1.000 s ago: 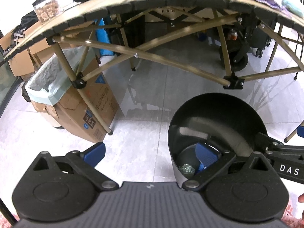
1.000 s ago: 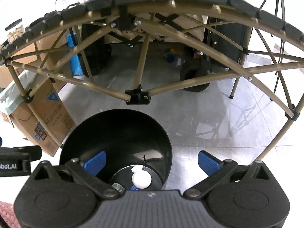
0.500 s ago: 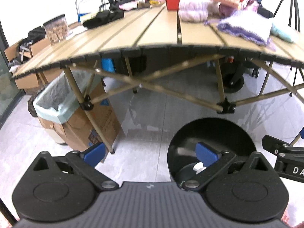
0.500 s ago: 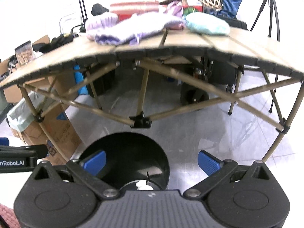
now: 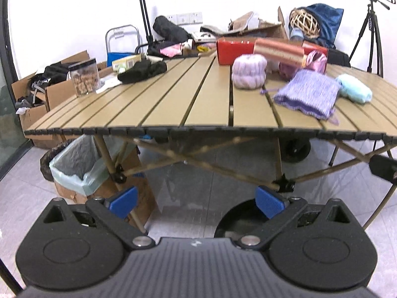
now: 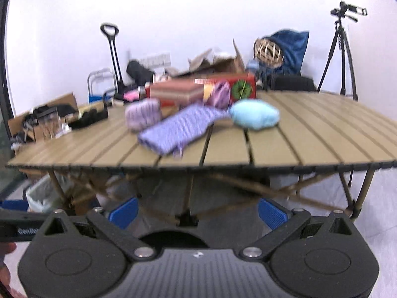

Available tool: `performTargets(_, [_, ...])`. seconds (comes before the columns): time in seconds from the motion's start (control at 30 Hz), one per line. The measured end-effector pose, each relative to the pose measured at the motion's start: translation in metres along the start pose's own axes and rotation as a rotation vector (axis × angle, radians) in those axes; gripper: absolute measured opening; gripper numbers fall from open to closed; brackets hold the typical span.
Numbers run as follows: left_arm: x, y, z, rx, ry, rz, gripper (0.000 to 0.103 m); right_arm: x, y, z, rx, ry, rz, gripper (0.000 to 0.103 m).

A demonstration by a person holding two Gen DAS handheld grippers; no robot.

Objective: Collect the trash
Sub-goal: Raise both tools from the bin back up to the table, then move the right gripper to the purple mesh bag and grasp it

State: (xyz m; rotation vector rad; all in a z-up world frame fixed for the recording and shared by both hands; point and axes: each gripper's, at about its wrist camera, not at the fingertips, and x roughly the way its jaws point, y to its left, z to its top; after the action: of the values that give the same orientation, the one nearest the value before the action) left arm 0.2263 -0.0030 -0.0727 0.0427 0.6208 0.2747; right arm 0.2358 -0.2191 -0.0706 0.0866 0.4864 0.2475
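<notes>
A black round bin (image 5: 235, 221) stands on the floor below the table's near edge; only its rim shows, and its inside is hidden in both views (image 6: 173, 239). My left gripper (image 5: 197, 202) hangs open and empty above the floor, its right blue pad over the bin's rim. My right gripper (image 6: 198, 212) is open and empty too, just above the bin. The slatted tan table (image 5: 193, 104) fills the middle of both views. A cardboard box with a pale green liner (image 5: 74, 168) stands by the table's left leg.
On the table lie a purple knit cloth (image 5: 307, 94), pink yarn (image 5: 249, 70), a pale blue bundle (image 5: 354, 92), a black cloth (image 5: 141, 70), a clear jar (image 5: 83, 77) and a red box (image 5: 235, 49). A tripod (image 5: 372, 32) stands at the right, cardboard boxes (image 5: 32, 96) at the left.
Both grippers have risen and tilted up from looking into the bin to looking across the tabletop. The bin has slid down to the bottom of each view. Both stay open.
</notes>
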Motion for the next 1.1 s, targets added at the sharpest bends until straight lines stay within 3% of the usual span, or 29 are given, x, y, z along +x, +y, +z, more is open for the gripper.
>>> performTargets(0.67, [-0.012,-0.01,0.058,-0.027,-0.198,-0.036,0.103,-0.001,-0.004,0.058,-0.036,-0.18,-0.016,0.103])
performTargets(1.1, [0.026,-0.01,0.096,-0.083,-0.241,-0.109,0.103,0.055,0.006,0.083,-0.027,-0.159,-0.03,0.103])
